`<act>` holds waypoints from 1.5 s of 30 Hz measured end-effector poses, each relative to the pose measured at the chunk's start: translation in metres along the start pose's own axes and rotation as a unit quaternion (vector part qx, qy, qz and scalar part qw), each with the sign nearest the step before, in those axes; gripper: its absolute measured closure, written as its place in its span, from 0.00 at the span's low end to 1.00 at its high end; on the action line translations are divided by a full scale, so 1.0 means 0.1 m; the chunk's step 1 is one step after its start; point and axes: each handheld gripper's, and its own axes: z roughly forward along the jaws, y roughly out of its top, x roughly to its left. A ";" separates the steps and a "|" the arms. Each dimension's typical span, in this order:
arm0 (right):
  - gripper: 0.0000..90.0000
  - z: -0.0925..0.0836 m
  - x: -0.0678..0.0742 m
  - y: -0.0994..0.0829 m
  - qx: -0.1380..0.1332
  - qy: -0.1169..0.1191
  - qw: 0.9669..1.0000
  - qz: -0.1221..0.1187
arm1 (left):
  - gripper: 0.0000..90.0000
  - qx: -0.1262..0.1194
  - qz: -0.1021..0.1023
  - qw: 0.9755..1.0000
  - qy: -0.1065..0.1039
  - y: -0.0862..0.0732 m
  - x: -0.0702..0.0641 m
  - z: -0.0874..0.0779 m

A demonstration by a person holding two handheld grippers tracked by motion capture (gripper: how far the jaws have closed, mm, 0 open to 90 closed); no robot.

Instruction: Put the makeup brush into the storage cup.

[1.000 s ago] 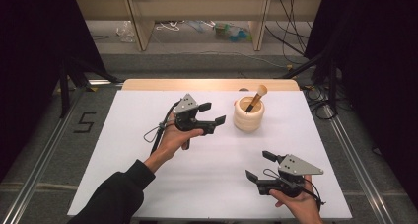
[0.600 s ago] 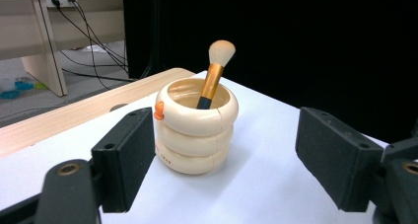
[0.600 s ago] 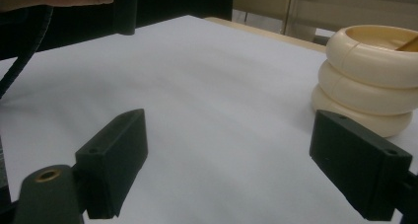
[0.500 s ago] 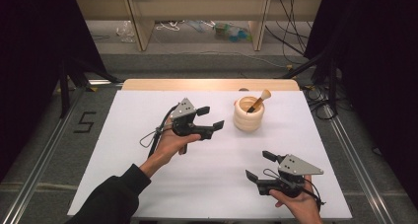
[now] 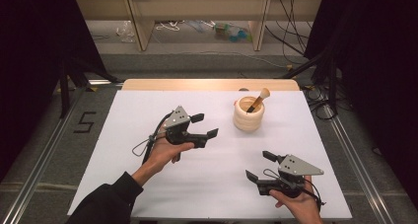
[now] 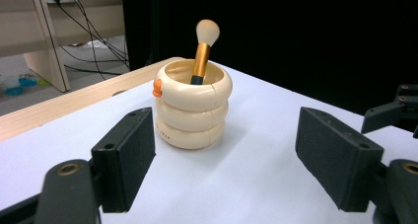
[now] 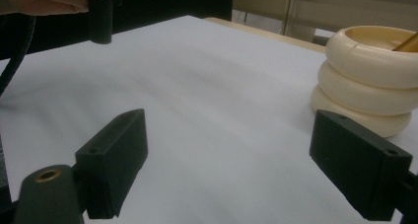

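left gripper [image 5: 205, 126] | jaws apart | ringed holder [image 5: 249, 114] ahead, near, untouched

The brush [image 6: 202, 51]'s lower handle is hidden inside the holder [image 6: 192, 105].

holder [image 5: 249, 115] stands on surface [image 5: 148, 110], far right part | brush [image 5: 258, 100] stands in holder, tilted | left hand-held gripper [image 5: 204, 126] left of holder, apart from it | right hand-held gripper [image 5: 260, 166] near front edge, before holder
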 end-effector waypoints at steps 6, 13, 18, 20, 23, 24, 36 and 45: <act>0.17 0.02 0.00 0.00 -0.009 0.002 1.000 0.001 | 0.26 0.002 0.001 1.000 -0.001 -0.05 -0.03 -0.08; 0.17 0.02 0.00 -0.01 -0.011 0.000 1.000 0.001 | 0.25 0.005 0.006 1.000 0.002 -0.13 -0.07 -0.19; 0.17 0.02 0.00 0.00 -0.010 0.000 1.000 0.001 | 0.25 0.003 0.011 1.000 0.000 -0.17 -0.08 -0.27; 0.17 0.02 0.00 0.00 -0.010 0.000 1.000 0.001 | 0.25 0.003 0.010 1.000 0.002 -0.19 -0.08 -0.32; 0.17 0.02 0.00 -0.01 -0.010 0.000 1.000 0.001 | 0.25 0.002 0.018 1.000 0.003 -0.21 -0.10 -0.37; 0.17 0.02 0.00 -0.01 -0.011 0.000 1.000 0.001 | 0.25 0.004 0.018 1.000 0.003 -0.22 -0.10 -0.39; 0.17 0.01 0.00 0.00 -0.005 0.000 1.000 0.000 | 0.24 0.014 0.031 0.999 0.009 -0.40 -0.17 -0.59; 0.17 -0.02 0.00 0.01 0.009 -0.007 1.000 -0.001 | 0.24 0.013 0.043 0.999 0.015 -0.48 -0.21 -0.75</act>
